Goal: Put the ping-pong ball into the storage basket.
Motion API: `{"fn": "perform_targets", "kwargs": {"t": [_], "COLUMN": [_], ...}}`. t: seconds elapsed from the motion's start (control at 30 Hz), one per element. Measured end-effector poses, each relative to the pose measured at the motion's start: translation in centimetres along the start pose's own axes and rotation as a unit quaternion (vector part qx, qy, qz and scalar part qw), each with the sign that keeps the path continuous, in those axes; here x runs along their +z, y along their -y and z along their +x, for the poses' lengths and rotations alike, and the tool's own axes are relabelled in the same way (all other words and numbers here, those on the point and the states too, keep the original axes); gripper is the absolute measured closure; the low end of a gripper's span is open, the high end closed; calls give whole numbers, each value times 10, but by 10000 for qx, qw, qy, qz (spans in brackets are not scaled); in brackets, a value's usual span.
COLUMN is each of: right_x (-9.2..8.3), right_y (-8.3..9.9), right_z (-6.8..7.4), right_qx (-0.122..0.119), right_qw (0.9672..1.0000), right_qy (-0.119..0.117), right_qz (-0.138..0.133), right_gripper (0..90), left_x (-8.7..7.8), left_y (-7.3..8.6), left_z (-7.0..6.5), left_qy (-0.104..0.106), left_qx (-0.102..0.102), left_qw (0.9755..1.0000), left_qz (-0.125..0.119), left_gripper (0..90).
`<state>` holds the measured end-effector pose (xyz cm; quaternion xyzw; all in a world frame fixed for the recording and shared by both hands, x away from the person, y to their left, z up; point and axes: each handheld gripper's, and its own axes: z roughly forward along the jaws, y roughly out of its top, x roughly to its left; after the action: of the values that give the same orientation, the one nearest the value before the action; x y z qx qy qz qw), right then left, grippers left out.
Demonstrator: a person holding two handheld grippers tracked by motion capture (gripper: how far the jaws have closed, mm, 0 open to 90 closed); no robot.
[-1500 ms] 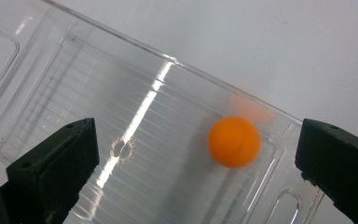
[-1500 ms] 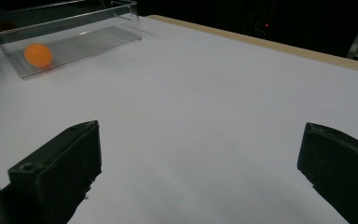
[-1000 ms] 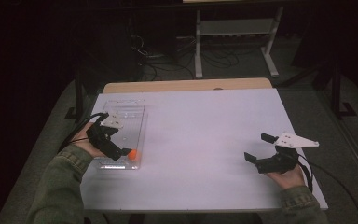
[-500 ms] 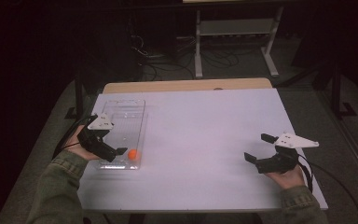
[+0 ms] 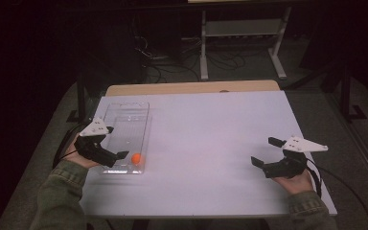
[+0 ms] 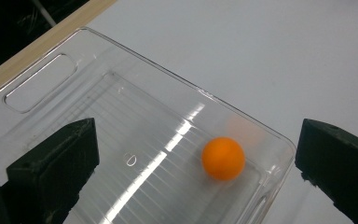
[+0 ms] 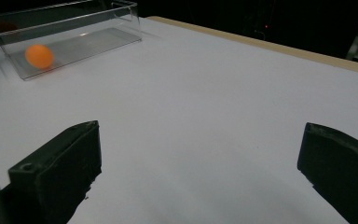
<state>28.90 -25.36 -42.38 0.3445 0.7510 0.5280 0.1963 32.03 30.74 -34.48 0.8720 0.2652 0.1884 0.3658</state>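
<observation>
Dark surroundings frame a white table [image 5: 206, 143]. On its left side lies a clear plastic tray [image 5: 143, 112], long axis running away from the person, with an orange ball [image 5: 136, 158] (round, so no heading) at its near end. The left gripper [image 5: 116, 155] hovers over that end, jaws spread wide, the ball between them. The right gripper [image 5: 265, 152], jaws also apart, sits well apart at the table's right.

The table [image 5: 206, 143] has a flat white top with a wooden strip along its far edge. A clear plastic tray [image 5: 141, 111] rests directly on its left side, lengthwise front to back.
</observation>
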Motion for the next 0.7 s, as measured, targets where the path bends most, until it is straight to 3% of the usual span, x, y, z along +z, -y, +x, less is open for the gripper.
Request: {"fn": "perform_targets", "kwargs": {"t": [0.23,0.47,0.7], "right_x": [0,0,0], "right_y": [0,0,0], "right_z": [0,0,0], "right_qx": [8,3,9], "right_qw": [10000,10000,10000], "right_qy": [-3,-7,-1], "right_qz": [4,8,-2], "right_gripper": [0,0,0], "left_x": [-1,0,-2], "left_y": [10,23,29], "left_z": [-2,-1,-2], "left_qy": [11,-110,-95], "left_qx": [-138,-309,-457], "left_qw": [9998,9990,9973], "left_qz": [-155,-316,-559], "left_gripper": [0,0,0]}}
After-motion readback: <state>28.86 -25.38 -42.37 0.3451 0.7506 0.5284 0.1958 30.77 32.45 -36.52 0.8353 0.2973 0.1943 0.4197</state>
